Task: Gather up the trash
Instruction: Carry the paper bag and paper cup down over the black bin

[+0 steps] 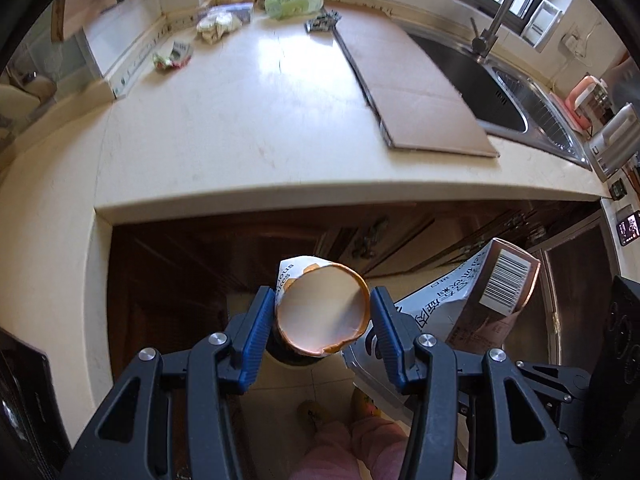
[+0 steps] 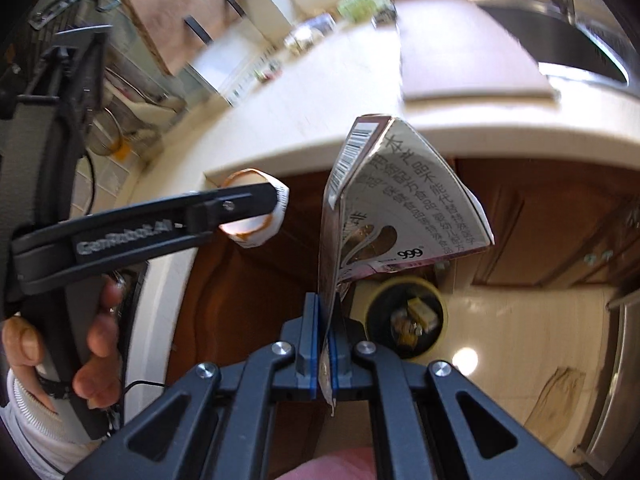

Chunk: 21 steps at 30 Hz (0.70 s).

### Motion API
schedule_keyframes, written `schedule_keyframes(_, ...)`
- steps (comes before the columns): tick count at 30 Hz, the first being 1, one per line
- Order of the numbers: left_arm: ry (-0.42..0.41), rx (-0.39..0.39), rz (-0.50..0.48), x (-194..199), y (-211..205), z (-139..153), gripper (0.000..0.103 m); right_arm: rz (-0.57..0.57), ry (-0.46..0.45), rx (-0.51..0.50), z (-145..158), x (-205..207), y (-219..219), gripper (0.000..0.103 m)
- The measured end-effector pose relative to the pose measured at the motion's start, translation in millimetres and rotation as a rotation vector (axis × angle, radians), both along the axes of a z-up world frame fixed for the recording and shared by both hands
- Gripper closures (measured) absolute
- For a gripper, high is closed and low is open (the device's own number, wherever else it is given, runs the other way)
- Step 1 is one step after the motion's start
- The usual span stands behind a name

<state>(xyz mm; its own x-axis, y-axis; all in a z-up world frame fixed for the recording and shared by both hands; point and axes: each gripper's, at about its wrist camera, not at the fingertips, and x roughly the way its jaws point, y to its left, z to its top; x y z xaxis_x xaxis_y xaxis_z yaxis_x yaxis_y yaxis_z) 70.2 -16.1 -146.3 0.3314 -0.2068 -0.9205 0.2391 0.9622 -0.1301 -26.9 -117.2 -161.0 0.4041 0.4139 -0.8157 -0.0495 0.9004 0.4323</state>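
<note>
My left gripper is shut on a torn paper cup, its open mouth facing the camera, held off the counter's front edge above the floor. The right wrist view shows that cup from the side, with the left gripper reaching in from the left. My right gripper is shut on a flattened printed carton with a barcode, which stands up from the jaws. That carton also shows to the right of the cup. A round yellow-rimmed trash bin with scraps inside stands on the floor below the carton.
On the cream counter lie a flat cardboard sheet, a green pack, crumpled wrappers and a bagged item. A steel sink with a tap is at the right. Brown cabinet doors run under the counter.
</note>
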Motion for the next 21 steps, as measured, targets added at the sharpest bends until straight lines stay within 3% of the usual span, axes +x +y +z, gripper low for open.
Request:
schedule_keyframes(8,0.108,0.009,0.071,-8,6,-74,0.055,0.041,0.161,0.037,-76,5,-8,0.099)
schedule_keyframes(13,0.183,-0.009,0.144,-10,19,-147,0.055,0.084,0.251,0.045,-138,12,-6,0.099)
schedule_keyframes(21,0.229,-0.031,0.21,-11,38,-269,0.055,0.125,0.365,0.036,-251,23,-3,0.099)
